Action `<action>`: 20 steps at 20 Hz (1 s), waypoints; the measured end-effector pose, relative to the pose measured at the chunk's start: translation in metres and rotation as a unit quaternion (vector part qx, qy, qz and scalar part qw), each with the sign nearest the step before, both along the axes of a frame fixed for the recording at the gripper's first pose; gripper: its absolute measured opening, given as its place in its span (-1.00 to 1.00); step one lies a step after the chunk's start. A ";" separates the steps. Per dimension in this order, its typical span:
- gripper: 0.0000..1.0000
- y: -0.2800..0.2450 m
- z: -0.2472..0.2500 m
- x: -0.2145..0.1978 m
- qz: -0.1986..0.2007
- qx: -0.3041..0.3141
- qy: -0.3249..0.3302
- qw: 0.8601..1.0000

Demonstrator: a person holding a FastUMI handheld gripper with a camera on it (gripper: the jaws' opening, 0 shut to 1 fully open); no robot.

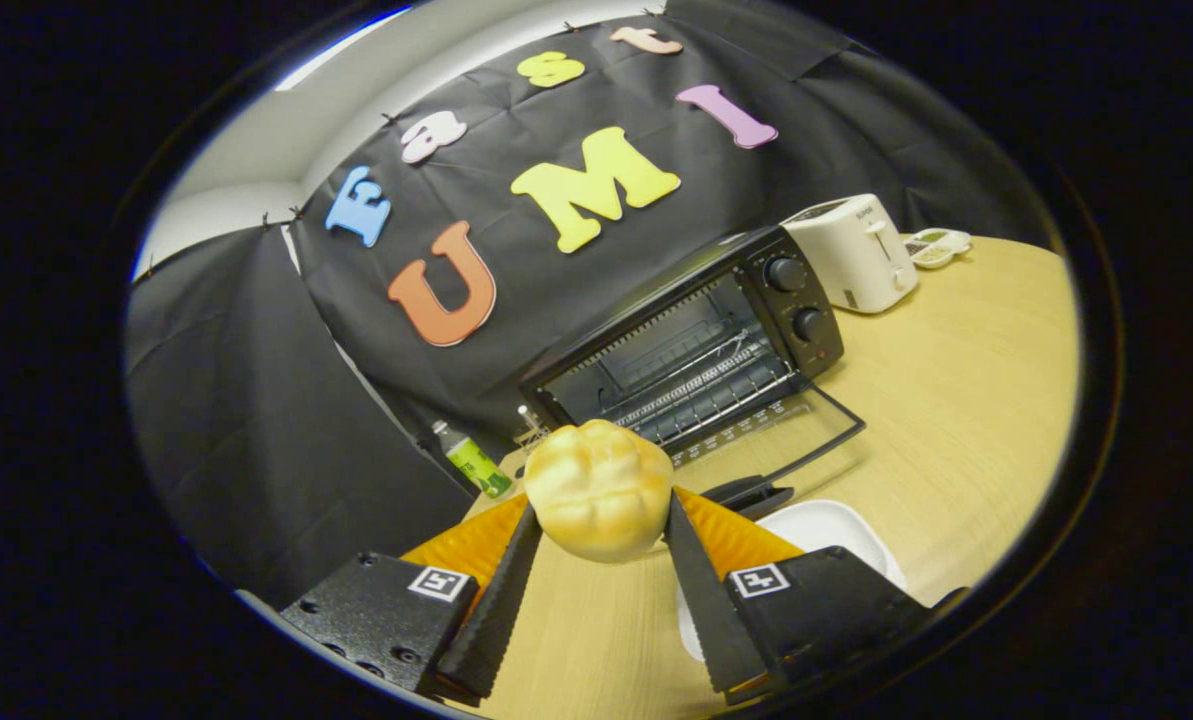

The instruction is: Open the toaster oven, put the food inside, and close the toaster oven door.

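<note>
Gripper (599, 515): raised above the table, tilted to one side
Fingers (496, 590): closed in from both sides on a bread roll (598, 488), each pressing a flank
Grip point: near the fingertips, the roll standing above them

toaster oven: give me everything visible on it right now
The toaster oven is a black box, metal by its look, standing on the wooden table against the black cloth wall, beside a white toaster. Its glass door is dropped fully open, lying flat toward the gripper. Inside, a wire rack shows, with nothing on it. Two round knobs sit stacked on its right-hand panel. The bread roll held between the fingers hangs just ahead of the opening, not touching the oven.
</note>
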State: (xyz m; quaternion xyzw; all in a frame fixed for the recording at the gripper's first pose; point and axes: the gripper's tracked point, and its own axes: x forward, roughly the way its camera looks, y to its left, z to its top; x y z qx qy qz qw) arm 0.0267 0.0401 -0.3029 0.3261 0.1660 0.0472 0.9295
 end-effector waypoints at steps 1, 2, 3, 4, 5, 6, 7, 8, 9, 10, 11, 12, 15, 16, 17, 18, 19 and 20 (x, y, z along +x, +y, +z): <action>0.60 -0.003 0.001 0.008 -0.002 0.008 -0.003 1.000; 0.60 -0.006 0.001 0.017 -0.008 0.012 -0.004 1.000; 0.60 -0.008 0.000 0.026 -0.008 0.017 -0.001 1.000; 0.59 -0.009 -0.001 0.038 -0.009 0.023 0.000 1.000; 0.59 -0.012 -0.005 0.051 -0.008 0.028 0.006 1.000; 0.60 -0.016 -0.011 0.062 -0.010 0.034 0.019 0.999; 0.60 -0.019 -0.017 0.075 -0.009 0.041 0.032 0.999; 0.60 -0.022 -0.021 0.088 -0.008 0.046 0.041 0.998; 0.60 -0.026 -0.023 0.099 -0.009 0.049 0.043 0.998; 0.60 -0.031 -0.024 0.111 -0.013 0.052 0.043 0.998; 0.60 -0.036 -0.026 0.122 -0.016 0.052 0.047 0.997; 0.60 -0.042 -0.030 0.133 -0.020 0.049 0.054 0.997; 0.60 -0.057 -0.043 0.161 -0.033 0.039 0.070 0.996; 0.60 -0.059 -0.046 0.172 -0.034 0.038 0.068 0.996; 0.60 -0.061 -0.048 0.179 -0.035 0.034 0.071 0.996; 0.60 -0.065 -0.053 0.187 -0.037 0.025 0.078 0.996; 0.60 -0.068 -0.058 0.192 -0.040 0.013 0.085 0.995; 0.60 -0.068 -0.062 0.198 -0.035 0.007 0.090 0.995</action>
